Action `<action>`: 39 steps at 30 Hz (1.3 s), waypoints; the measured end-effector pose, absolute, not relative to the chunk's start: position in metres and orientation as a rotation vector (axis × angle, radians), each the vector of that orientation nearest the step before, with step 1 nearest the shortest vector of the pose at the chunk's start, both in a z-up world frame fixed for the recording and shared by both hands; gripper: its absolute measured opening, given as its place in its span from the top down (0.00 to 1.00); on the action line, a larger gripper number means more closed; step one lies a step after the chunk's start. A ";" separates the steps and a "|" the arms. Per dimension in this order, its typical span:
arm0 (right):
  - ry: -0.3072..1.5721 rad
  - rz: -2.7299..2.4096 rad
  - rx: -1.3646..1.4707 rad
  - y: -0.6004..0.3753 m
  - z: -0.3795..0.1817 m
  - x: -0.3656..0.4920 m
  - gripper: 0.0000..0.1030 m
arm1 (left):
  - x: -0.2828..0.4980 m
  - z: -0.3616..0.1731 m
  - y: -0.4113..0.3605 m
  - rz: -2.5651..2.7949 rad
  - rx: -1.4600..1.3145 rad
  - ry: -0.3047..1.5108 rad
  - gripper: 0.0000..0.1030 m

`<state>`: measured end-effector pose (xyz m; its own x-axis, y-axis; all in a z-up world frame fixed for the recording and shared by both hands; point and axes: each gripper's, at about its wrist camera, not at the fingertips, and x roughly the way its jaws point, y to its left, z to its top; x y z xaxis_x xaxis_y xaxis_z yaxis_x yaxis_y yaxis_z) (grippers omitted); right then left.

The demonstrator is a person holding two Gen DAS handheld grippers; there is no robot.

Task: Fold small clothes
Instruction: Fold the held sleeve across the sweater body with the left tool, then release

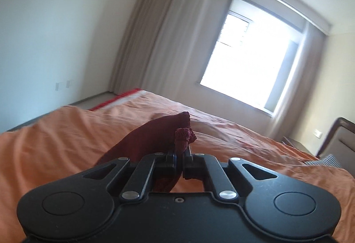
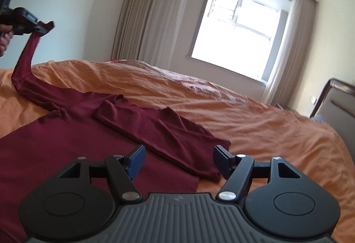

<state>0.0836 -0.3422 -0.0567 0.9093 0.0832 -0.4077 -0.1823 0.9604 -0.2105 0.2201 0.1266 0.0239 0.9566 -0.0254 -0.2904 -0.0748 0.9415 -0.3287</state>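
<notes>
A dark red long-sleeved top (image 2: 66,143) lies spread on the orange bedspread (image 2: 255,121). One sleeve (image 2: 168,138) is folded across the body. My left gripper (image 1: 182,151) is shut on the cuff of the other sleeve (image 1: 155,132) and holds it raised above the bed. In the right wrist view that left gripper (image 2: 43,28) shows at the far left, with the sleeve (image 2: 24,65) hanging from it down to the bed. My right gripper (image 2: 179,159) is open just above the folded sleeve's end, with nothing between its blue pads (image 2: 136,162).
The bed fills the foreground in both views. A bright window (image 2: 239,30) with beige curtains (image 2: 153,12) stands behind it. A padded headboard (image 2: 335,101) rises at the right. A hand (image 2: 4,41) holds the left gripper at the left edge.
</notes>
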 end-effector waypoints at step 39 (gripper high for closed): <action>0.512 0.037 -0.095 -0.477 -0.102 0.025 0.29 | 0.322 -0.140 -0.256 -0.336 -0.045 0.652 0.37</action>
<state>0.0250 -0.4772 -0.1022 0.8713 0.0113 -0.4905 -0.0586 0.9950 -0.0812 0.3224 -0.2559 -0.1398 0.7430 -0.3204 -0.5876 0.2925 0.9451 -0.1455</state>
